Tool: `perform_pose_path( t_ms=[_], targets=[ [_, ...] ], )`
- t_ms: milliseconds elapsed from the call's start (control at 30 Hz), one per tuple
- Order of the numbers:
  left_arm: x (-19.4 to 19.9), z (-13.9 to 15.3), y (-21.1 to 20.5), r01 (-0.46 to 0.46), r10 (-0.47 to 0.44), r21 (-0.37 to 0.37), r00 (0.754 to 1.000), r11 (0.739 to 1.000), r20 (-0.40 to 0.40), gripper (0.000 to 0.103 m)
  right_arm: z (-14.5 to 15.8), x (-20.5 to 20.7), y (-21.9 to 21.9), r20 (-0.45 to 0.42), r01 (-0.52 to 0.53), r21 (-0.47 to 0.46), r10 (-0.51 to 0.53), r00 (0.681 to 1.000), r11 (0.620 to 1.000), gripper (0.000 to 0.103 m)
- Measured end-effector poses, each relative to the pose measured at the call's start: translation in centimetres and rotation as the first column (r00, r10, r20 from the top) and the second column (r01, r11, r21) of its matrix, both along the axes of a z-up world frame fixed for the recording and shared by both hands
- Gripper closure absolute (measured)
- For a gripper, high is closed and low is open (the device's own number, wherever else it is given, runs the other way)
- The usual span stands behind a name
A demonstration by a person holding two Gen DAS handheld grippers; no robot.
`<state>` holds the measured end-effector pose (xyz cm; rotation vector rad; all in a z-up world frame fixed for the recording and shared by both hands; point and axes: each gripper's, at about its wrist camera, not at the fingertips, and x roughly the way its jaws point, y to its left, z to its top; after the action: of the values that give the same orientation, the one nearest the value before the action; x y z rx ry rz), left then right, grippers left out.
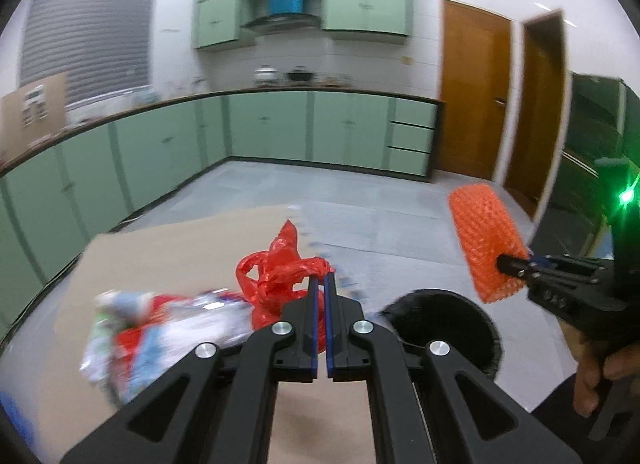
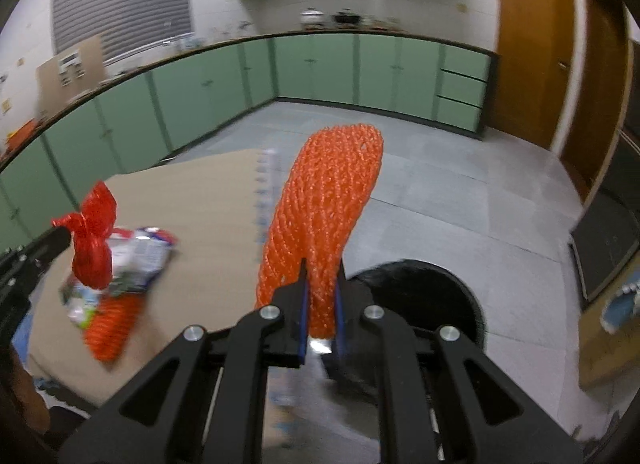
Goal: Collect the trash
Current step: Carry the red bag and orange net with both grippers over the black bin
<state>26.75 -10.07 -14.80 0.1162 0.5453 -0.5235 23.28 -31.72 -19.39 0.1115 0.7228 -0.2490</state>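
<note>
**Both grippers lifted with trash clamped, above the cardboard and the black bin**

At the far left of the left wrist view, a heap of crumpled wrappers (image 1: 160,328) lies on a sheet of brown cardboard (image 1: 168,252) spread on the grey floor (image 1: 360,192). Motion blur smears the heap, so the single pieces cannot be told apart.

Just right of the heap, the left gripper (image 1: 322,278) has its fingers pressed together on a twisted strip of a red plastic bag (image 1: 280,276). The bag bunches up in front of the fingertips, off the cardboard. In the right wrist view the same bag hangs at the left edge, with more wrappers and an orange mesh piece (image 2: 108,328) lying below it on the cardboard.

Further right, a round black bin (image 1: 444,324) stands on the floor beside the cardboard's edge, partly hidden by the left gripper's body.

At the right, the right gripper (image 2: 320,284) is clamped on an orange foam net sleeve (image 2: 328,200); the sleeve's lower end is squeezed between the blue-padded fingers and the rest stands out ahead of them. In the left wrist view it hangs in the air, up and to the right of the bin. A hand (image 1: 600,376) grasps that gripper's handle.

Green cabinets (image 1: 280,132) line the far walls, and two wooden doors (image 1: 472,92) stand at the right.
</note>
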Motion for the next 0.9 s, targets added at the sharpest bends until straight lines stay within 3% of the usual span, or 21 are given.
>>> perform_pose_path(
  t_ms=[300, 633, 767, 800, 833, 900],
  targets=[
    [1.6, -3.2, -13.6, 0.211, -0.211, -0.015, 0.977, 0.977, -0.041, 0.100, -6.3, -0.9, -9.6, -0.075, 0.140, 0.010, -0.139, 0.987, 0.990, 0.094],
    [5.7, -11.5, -24.1, 0.310, -0.307, -0.005, 0.939, 0.951, -0.157, 0.100, -15.3, 2.9, -16.0, -0.212, 0.219, 0.060, -0.202, 0.956, 0.974, 0.093],
    [7.7, -13.9, -26.5, 0.322, -0.309, 0.020, 0.923, 0.946, -0.230, 0.098, -18.0, 4.6, -17.5, -0.274, 0.247, 0.064, -0.221, 0.936, 0.967, 0.087],
    [7.8, -14.6, -26.8, 0.338, -0.323, 0.014, 0.908, 0.941, -0.266, 0.094, -18.5, 4.7, -17.7, -0.279, 0.251, 0.056, -0.226, 0.933, 0.966, 0.084],
    [8.2, -15.2, -27.3, 0.342, -0.322, 0.022, 0.903, 0.939, -0.283, 0.087, -18.8, 4.7, -17.8, -0.284, 0.254, 0.052, -0.230, 0.931, 0.966, 0.077],
    [8.7, -16.5, -28.2, 0.349, -0.318, 0.048, 0.897, 0.936, -0.306, 0.083, -19.5, 4.8, -18.3, -0.297, 0.268, 0.051, -0.242, 0.924, 0.962, 0.069]
  ],
)
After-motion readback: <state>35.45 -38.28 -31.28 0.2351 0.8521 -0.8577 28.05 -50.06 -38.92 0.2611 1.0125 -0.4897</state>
